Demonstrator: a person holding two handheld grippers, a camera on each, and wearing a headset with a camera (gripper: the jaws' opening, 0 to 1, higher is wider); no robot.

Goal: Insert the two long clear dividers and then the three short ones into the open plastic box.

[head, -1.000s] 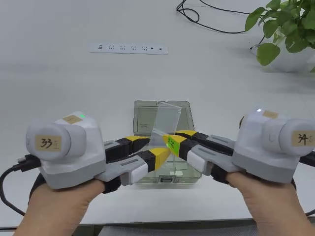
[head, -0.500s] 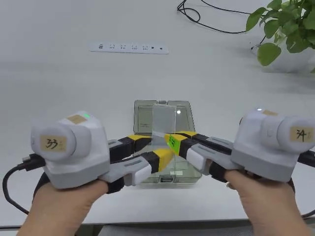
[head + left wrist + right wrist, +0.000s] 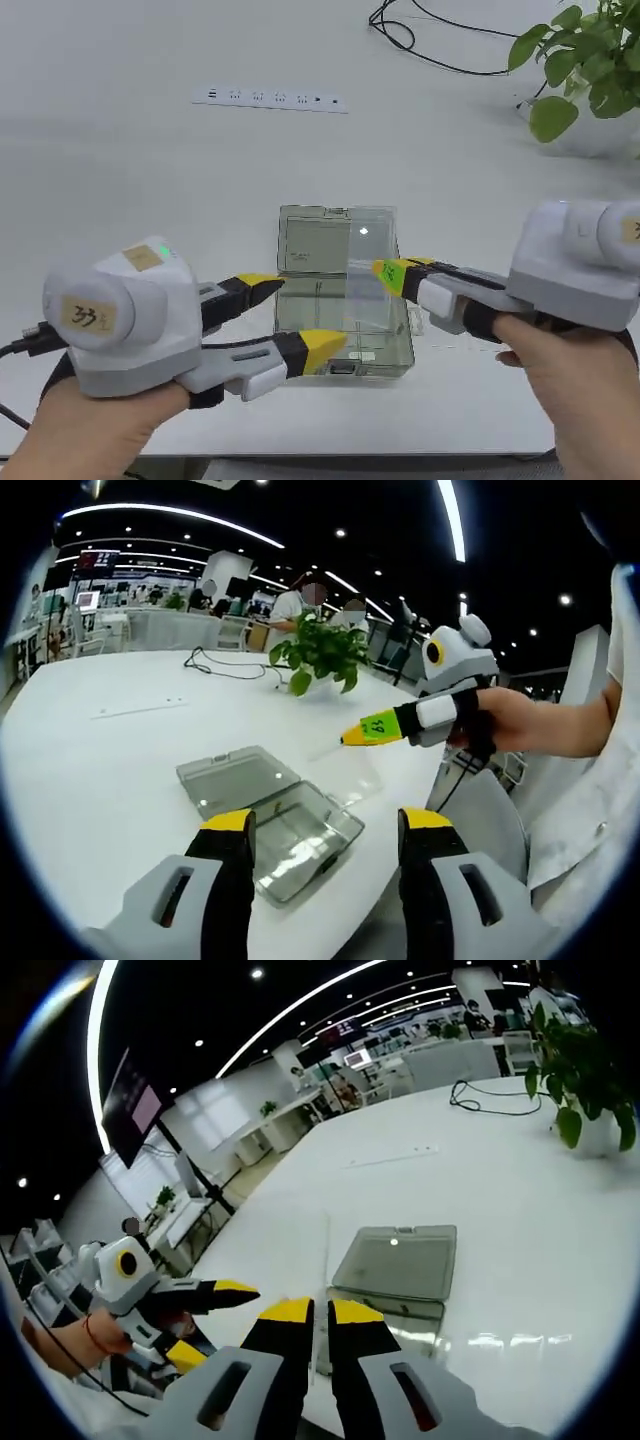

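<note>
R grip [image 3: 320, 1310] clamped on 1 clear divider [image 3: 325, 1260], sheet edge-on btwn its jaws | L grip [image 3: 328, 820] jaws wide apart | we see 1 open box [image 3: 238, 776] just ahead of L, ahead-below R tip | we count 2 grips

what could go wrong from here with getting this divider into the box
1. The right claw pinches the clear divider by one edge only, so it may twist or slip on the way down.
2. The left claw is open and grips nothing, so a push on the divider could probably slide the open plastic box.
3. Divider and box are both clear, so the slots are hard to see and it may seat crooked.
</note>
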